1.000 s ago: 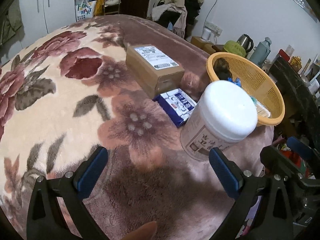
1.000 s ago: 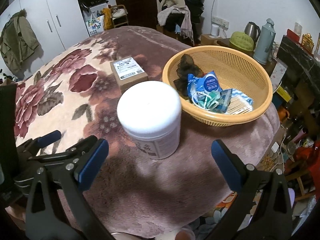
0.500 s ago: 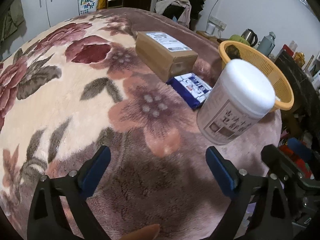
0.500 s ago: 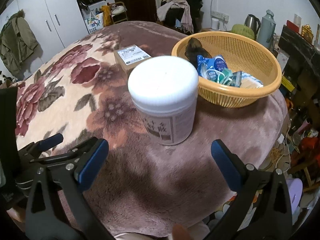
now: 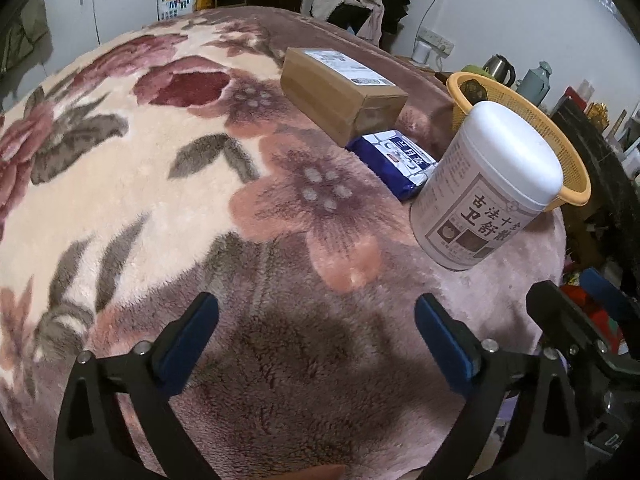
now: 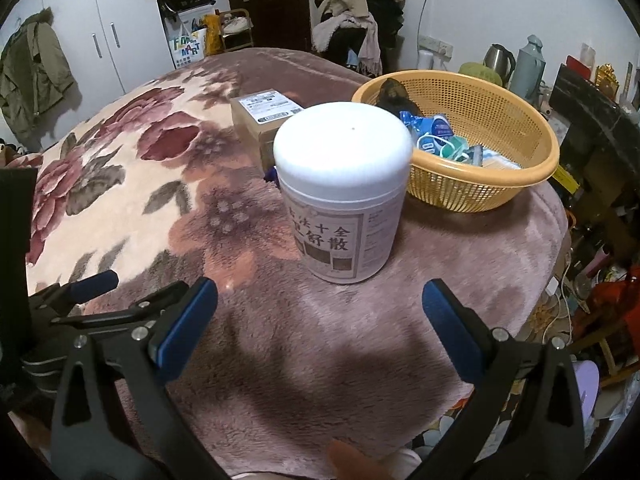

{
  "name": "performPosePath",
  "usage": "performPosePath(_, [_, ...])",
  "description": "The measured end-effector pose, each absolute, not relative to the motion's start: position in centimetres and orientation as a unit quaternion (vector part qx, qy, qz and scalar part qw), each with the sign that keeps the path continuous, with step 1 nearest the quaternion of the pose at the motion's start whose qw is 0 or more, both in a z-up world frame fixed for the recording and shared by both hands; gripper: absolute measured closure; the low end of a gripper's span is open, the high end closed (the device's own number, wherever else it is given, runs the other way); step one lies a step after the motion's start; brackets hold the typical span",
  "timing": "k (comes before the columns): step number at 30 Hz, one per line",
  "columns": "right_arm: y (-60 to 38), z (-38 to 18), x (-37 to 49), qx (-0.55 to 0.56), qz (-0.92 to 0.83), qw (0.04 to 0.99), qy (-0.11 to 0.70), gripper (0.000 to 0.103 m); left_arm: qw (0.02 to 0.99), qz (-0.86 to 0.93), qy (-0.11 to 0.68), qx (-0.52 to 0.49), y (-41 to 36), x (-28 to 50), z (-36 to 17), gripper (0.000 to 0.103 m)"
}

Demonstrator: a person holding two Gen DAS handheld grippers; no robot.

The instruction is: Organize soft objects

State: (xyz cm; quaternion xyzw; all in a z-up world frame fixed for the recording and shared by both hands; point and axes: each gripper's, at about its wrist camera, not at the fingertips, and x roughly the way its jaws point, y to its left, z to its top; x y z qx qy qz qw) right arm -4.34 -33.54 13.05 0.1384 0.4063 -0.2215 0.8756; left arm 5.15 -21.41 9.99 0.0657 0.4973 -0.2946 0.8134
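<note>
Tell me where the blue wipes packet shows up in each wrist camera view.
Left wrist: blue wipes packet lies right of centre, between cardboard box and white jar.
Right wrist: only a blue sliver shows left of the jar.
Shared landmark: the white jar.

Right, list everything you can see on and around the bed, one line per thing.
blanket: one, cream and mauve with flowers, covering the bed.
jar: one, white lid, upright near the bed's corner.
basket: one, orange, behind the jar.
packets: several, mostly blue, inside the basket, beside something dark.
box: one, brown cardboard with a white label, left of the basket.
pouch: one, dark blue, between box and jar.
kettle: one, metal, on the far shelf.
clothes: a heap by the door.
left gripper: blue pads, open, empty.
right gripper: blue pads, open, empty.
</note>
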Motion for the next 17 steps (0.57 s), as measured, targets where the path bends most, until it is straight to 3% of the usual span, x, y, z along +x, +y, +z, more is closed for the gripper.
performPosePath(17, [-32.99,12.48,-4.45,0.145,-0.221,0.873,0.411,0.0,0.805,-0.302,0.507,0.057,-20.5,5.14,9.02,0.001])
